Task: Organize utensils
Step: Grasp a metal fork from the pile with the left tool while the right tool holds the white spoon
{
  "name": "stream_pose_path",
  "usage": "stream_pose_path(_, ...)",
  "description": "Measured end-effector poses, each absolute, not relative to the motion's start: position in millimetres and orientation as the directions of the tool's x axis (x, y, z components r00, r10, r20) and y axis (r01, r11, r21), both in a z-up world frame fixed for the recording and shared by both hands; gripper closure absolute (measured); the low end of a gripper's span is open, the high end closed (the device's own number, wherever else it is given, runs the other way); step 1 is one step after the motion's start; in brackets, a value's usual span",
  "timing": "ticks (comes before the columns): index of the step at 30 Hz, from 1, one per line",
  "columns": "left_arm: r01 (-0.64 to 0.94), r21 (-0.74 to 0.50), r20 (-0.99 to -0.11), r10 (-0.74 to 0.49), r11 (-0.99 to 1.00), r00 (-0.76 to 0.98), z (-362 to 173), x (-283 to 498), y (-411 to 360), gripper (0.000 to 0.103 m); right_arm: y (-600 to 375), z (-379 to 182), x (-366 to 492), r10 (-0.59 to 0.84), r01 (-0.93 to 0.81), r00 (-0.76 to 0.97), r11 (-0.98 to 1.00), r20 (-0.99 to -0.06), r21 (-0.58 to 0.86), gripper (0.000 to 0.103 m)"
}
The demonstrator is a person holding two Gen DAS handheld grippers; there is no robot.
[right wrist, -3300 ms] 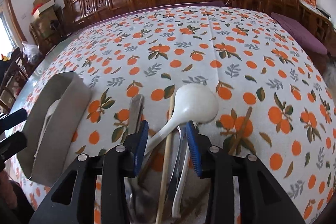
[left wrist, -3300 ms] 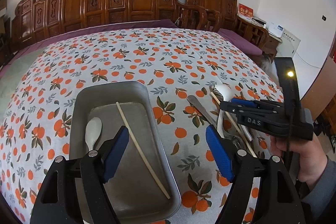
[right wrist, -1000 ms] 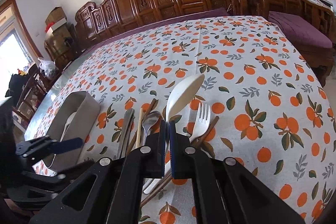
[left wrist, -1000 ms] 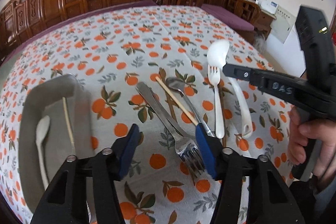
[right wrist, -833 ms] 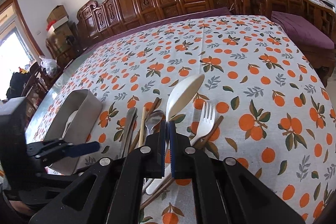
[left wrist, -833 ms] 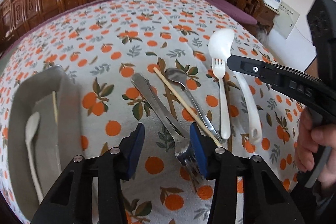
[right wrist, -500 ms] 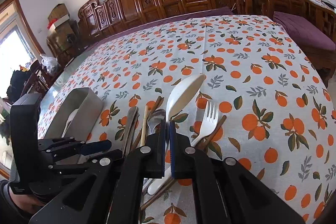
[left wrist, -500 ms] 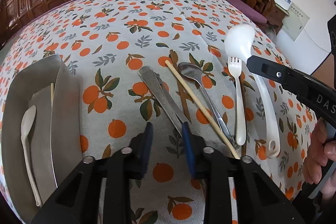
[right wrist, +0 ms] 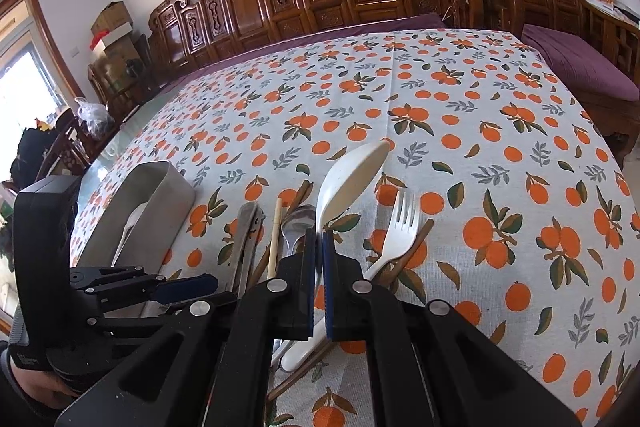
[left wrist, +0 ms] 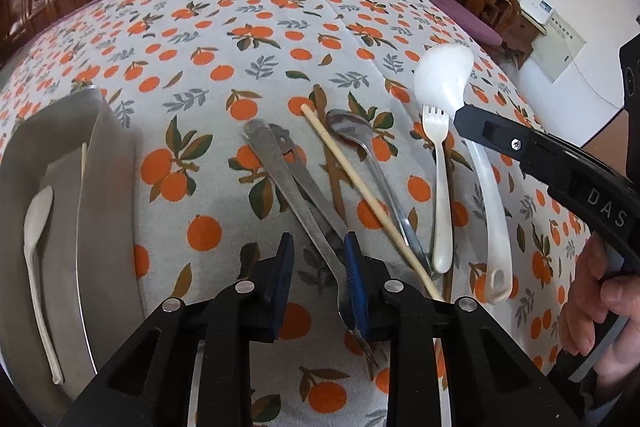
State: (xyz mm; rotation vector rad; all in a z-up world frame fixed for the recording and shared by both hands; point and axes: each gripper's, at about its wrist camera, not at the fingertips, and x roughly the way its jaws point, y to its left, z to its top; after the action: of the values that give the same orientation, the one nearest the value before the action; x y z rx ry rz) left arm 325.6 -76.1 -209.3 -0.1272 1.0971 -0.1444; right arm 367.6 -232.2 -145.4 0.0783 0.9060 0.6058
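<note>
Above the tablecloth (right wrist: 500,107), right tongs (right wrist: 319,279) clamp the white ladle (right wrist: 352,175); left tongs (left wrist: 318,267) part-open astride a metal fork (left wrist: 296,195).

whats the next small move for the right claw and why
Probably lift and carry toward the metal tray. The right claw is shut on the white ladle, with its bowl already off the cloth, and the tray at left already holds a white spoon. The left claw is open around a metal fork.

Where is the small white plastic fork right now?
The white fork lies on the orange-print tablecloth, right of the metal spoon and just left of the big white ladle gripped by the right tool.
</note>
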Motion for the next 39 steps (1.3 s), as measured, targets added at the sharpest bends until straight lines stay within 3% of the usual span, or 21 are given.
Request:
stream_pose_path(16,0.054,-0.098,-0.883,-0.112,0.994,0.455,-210.7,328.5,-82.8,0.087,-229.5,-143.3,365.7,0.524,-0.474,0.462,0.828,-0.715,0.301,0.099)
stream_pose_path(18,0.053,-0.108,-0.879,-0.120,0.993,0.462,-209.1,328.4,-79.7,0.093,-230.3,-143.1,366.0,0.524,-0.472,0.462,0.828,-0.715,0.302,0.098)
stream_pose_path(19,0.053,-0.089,-0.874,-0.103,0.995,0.474,-206.7,327.7,-79.3,0.103,-230.5,-142.8,366.3,0.524,-0.472,0.462,0.828,-0.715,0.302,0.099)
stream_pose_path(29,0.016,-0.142,-0.887,-0.134,0.990,0.443,-205.9,331.1,-71.9,0.102,-229.2,-143.8,366.3,0.529,-0.478,0.459,0.824,-0.714,0.303,0.098)
stream_pose_path(34,0.014,-0.128,-0.899,-0.122,0.992,0.420,-206.5,332.5,-78.5,0.093,-229.2,-143.2,366.3,0.530,-0.478,0.461,0.824,-0.712,0.303,0.099)
stream_pose_path(36,0.000,-0.149,-0.909,-0.137,0.989,0.394,-205.8,333.9,-77.0,0.084,-228.3,-142.1,366.3,0.530,-0.479,0.464,0.824,-0.710,0.303,0.099)
stream_pose_path(39,-0.013,-0.168,-0.917,-0.152,0.986,0.369,-205.0,334.1,-75.6,0.083,-227.8,-139.1,365.7,0.536,-0.484,0.467,0.820,-0.703,0.304,0.099)
